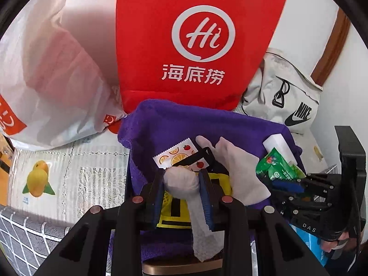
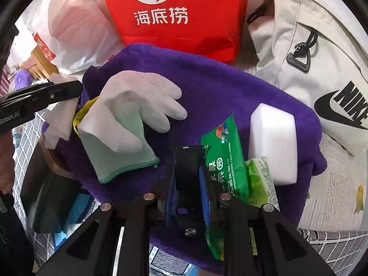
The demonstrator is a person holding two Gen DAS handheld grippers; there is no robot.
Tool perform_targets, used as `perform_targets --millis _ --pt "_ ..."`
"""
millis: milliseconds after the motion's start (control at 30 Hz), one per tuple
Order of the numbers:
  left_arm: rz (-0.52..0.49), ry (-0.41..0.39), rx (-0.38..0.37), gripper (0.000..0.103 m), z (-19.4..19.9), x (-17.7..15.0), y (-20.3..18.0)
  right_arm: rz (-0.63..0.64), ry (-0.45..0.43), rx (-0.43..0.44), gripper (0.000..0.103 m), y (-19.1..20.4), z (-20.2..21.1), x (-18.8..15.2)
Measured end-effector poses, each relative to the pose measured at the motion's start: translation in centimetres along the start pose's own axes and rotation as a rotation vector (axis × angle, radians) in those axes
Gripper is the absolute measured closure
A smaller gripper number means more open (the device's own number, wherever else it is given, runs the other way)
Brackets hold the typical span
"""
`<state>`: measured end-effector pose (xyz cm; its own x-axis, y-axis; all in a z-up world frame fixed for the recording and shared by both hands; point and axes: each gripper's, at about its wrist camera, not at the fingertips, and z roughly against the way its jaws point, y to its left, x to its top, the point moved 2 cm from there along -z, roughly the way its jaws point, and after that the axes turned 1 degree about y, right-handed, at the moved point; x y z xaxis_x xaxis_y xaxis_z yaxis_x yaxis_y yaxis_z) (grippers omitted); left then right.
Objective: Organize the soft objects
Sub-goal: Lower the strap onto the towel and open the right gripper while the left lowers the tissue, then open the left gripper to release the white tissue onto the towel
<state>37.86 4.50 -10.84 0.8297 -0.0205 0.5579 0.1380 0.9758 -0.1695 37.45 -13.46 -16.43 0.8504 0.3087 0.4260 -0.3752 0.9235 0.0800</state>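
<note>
I judge sorting barely begun: my left gripper (image 1: 181,184) pinches a white cloth bundle (image 1: 181,181) over the purple towel (image 1: 161,124), right gripper (image 2: 187,181) clamps a black clip (image 2: 187,163), glove, sponge and packets still loose.

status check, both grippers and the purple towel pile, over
Left gripper shut on white cloth. Right gripper shut on black clip. Green packet hard against right finger, glove and sponge loose on purple towel.
</note>
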Motion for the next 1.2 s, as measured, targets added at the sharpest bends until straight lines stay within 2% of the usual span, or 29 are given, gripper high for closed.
perform_targets --millis 167,200,267,300,467,633,733,800,867,967,1200 --pt "0.037 -0.020 -0.009 0.075 -0.1 0.1 0.3 -0.013 -0.005 0.033 0.079 -0.1 0.6 -0.1" --pt "0.039 -0.023 -0.007 0.074 -0.1 0.1 0.3 -0.016 -0.011 0.043 0.077 -0.4 1.1 -0.3" --pt "0.042 -0.019 -0.005 0.074 -0.4 0.1 0.3 -0.016 -0.031 0.047 0.065 -0.4 2.0 -0.2" --pt "0.044 -0.013 -0.003 0.074 -0.6 0.0 0.3 -0.013 -0.045 0.043 0.064 -0.4 2.4 -0.2" --pt "0.038 0.010 0.007 0.074 -1.3 -0.3 0.1 -0.001 -0.094 0.049 0.063 -0.3 4.5 -0.3" --pt "0.040 0.009 -0.008 0.074 -1.5 -0.3 -0.2 -0.005 -0.093 0.050 0.063 -0.6 5.0 -0.8" --pt "0.047 0.015 -0.006 0.067 -1.6 -0.3 -0.1 -0.015 -0.096 0.050 0.063 -1.2 5.3 -1.0" --pt "0.060 0.017 0.005 0.052 -1.7 -0.2 0.1 -0.019 -0.097 0.054 0.063 -1.4 5.3 -0.8" --pt "0.078 0.007 -0.005 0.048 -1.6 -0.1 0.3 -0.023 -0.099 0.055 0.063 -1.4 5.1 -0.7" --pt "0.084 0.008 -0.007 0.047 -1.5 -0.1 0.4 -0.032 -0.093 0.052 0.063 -1.9 5.3 -0.9" --pt "0.067 -0.013 0.040 0.047 -0.2 0.3 0.1 -0.022 -0.094 0.050 0.062 -1.5 5.4 -0.8"
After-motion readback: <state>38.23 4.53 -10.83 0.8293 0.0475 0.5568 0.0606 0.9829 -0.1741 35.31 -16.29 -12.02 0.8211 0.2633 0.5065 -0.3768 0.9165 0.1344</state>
